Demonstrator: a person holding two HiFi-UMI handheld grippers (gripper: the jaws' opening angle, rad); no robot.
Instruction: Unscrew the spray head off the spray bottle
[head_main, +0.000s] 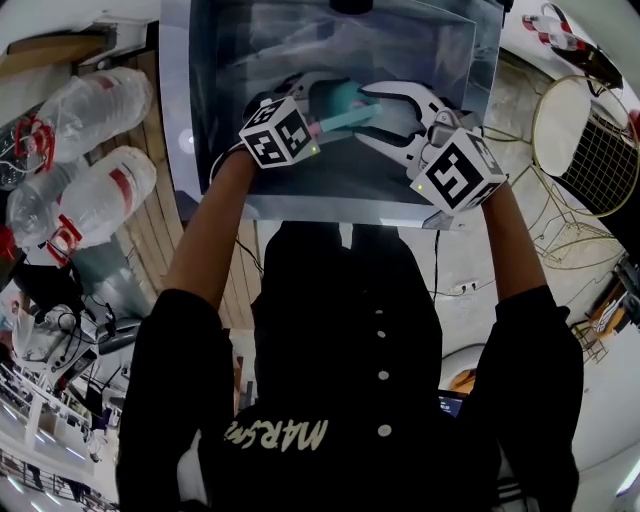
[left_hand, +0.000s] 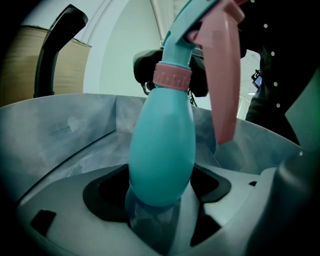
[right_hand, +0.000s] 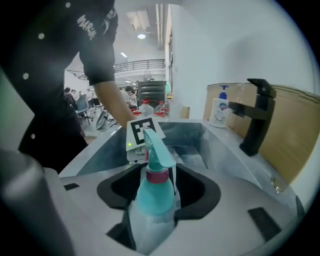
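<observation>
Head view: a person in a black top leans over a steel sink (head_main: 215, 60). The left tongs (head_main: 312, 108) and the right tongs (head_main: 368, 114) meet above the basin. Between them sits the teal spray bottle (head_main: 342, 102), held clear of the sink floor. The right tongs' white fingers (head_main: 400, 98) stand spread around it. Two big clear plastic bottles (head_main: 95, 110) lie on wooden planks well off to the left of the sink.

Left gripper view: the bottle's rounded teal body fills the gap, and the left tongs pinch its lower half. The bottle rises, slightly tilted, to a ribbed pink collar (left_hand: 172, 77). Above that is the teal spray head (left_hand: 177, 35), with its long pink trigger (left_hand: 222, 80) hanging down on the right. Dark parts of the right tongs show on either side behind the collar; from here I cannot tell whether they touch it. A black faucet (left_hand: 55, 55) curves up at the left behind the sink wall.

Right gripper view: the bottle stands between the right tongs, which are spread. Their black pads flank the collar and shoulder, with dark gaps on both sides, so they are not pressing on it. Just beyond the spray head is the left tongs' marker cube (right_hand: 141, 132). A white soap pump bottle (right_hand: 218, 112) stands beside the faucet at the back right of the sink.
</observation>
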